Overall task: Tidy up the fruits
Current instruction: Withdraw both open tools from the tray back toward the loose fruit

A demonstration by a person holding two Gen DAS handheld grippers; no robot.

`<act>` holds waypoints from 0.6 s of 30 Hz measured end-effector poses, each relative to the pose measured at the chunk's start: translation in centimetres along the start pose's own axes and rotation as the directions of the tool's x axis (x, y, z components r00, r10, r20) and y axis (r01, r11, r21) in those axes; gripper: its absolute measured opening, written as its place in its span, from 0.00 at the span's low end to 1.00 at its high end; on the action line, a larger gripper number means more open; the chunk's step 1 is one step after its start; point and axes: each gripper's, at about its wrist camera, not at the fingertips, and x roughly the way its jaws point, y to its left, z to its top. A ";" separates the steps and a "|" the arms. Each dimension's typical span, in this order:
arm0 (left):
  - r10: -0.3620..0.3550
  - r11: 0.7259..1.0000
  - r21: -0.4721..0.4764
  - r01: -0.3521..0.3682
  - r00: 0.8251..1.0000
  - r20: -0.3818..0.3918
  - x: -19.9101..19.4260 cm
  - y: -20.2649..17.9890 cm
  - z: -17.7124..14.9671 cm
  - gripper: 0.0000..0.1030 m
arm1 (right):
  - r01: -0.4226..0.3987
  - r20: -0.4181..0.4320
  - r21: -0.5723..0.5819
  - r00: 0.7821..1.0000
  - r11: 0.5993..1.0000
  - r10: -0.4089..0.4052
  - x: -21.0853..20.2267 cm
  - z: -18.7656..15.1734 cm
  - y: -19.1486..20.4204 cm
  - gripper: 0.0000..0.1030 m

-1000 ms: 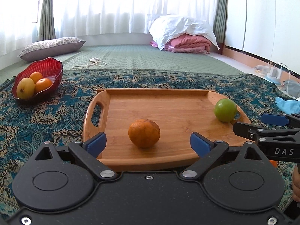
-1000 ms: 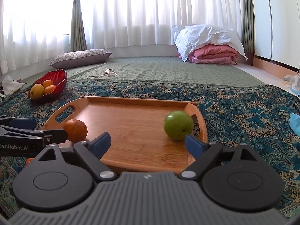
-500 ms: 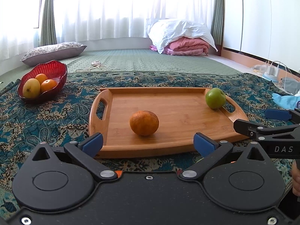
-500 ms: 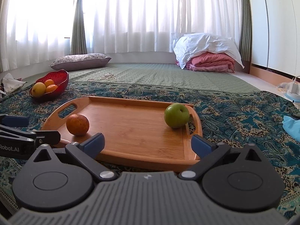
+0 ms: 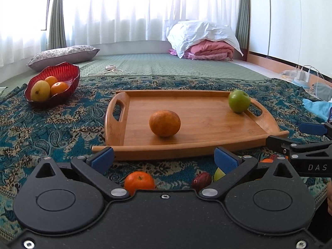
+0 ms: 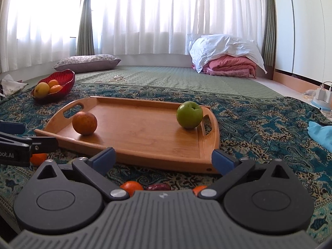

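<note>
Resting on the wooden tray (image 5: 207,133): orange (image 5: 164,123) and green apple (image 5: 239,100)

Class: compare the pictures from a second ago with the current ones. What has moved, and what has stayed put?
Both grippers, left and right, drew back from the tray, open and empty, revealing loose fruit on the cloth. The orange and green apple stayed put.
</note>
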 end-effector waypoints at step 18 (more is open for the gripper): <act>0.059 0.998 0.031 -0.058 0.998 -0.030 -0.1 0.8 -2.5 0.95 | 0.050 -0.036 -0.023 0.998 0.998 -0.051 -1.2 -2.4 -0.7 1.00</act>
